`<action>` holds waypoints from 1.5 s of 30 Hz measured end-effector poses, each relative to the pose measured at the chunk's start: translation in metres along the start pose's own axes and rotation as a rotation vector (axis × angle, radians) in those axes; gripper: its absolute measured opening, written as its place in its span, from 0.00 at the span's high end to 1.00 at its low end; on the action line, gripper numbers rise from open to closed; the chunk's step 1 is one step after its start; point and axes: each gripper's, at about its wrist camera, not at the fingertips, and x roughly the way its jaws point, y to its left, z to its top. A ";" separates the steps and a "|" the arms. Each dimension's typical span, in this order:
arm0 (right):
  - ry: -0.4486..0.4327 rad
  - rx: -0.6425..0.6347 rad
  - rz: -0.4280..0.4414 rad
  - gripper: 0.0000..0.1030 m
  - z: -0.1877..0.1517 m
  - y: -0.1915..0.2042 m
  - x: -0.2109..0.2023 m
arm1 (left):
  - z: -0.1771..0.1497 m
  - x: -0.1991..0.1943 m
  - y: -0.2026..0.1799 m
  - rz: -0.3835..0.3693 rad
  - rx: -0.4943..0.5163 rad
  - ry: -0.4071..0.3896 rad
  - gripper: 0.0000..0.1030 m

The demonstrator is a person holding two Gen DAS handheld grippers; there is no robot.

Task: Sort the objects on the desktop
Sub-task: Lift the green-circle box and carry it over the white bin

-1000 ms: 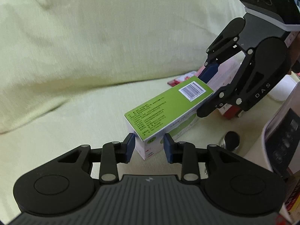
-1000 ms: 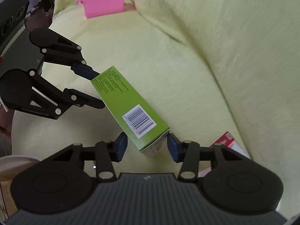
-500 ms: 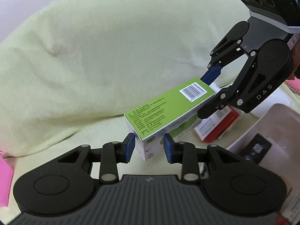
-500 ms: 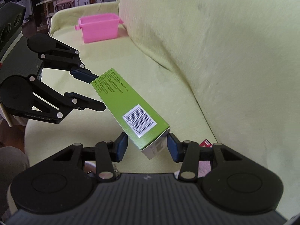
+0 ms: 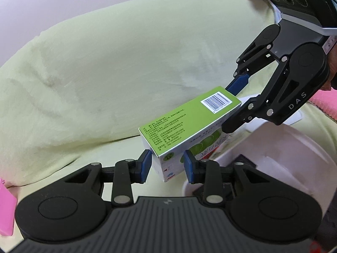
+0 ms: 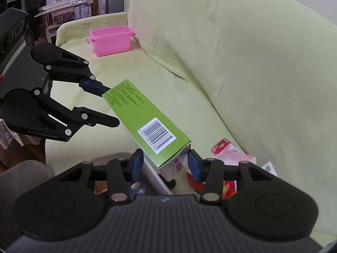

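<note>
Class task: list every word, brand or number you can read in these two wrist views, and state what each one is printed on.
"DAS": side plate of the right gripper.
"GenRobot.AI": side plate of the left gripper.
Barcode digits on the green box: too small to read reliably.
Small print on the box's green face: too small to read.
Red packets on the sofa: blurred.

green box [image 5: 189, 124], barcoded, tilted, held aloft

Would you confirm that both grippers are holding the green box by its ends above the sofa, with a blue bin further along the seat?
Nearly: the bin is pink, as the right wrist view shows. Both the left gripper and the right gripper do hold the green box by its ends above the sofa.
</note>
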 end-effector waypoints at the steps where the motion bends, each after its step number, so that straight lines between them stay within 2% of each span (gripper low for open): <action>1: 0.001 0.007 -0.001 0.59 -0.004 0.001 -0.004 | 0.000 -0.002 -0.004 -0.006 0.002 0.000 0.62; 9: 0.013 0.045 -0.008 0.59 -0.031 0.011 -0.022 | -0.009 -0.011 -0.028 -0.043 0.014 0.011 0.62; 28: 0.053 0.137 0.004 0.59 -0.080 0.016 -0.030 | -0.014 -0.016 -0.067 -0.095 0.029 0.067 0.62; 45: 0.082 0.172 0.015 0.59 -0.095 0.011 -0.018 | -0.021 -0.008 -0.079 -0.121 0.030 0.101 0.62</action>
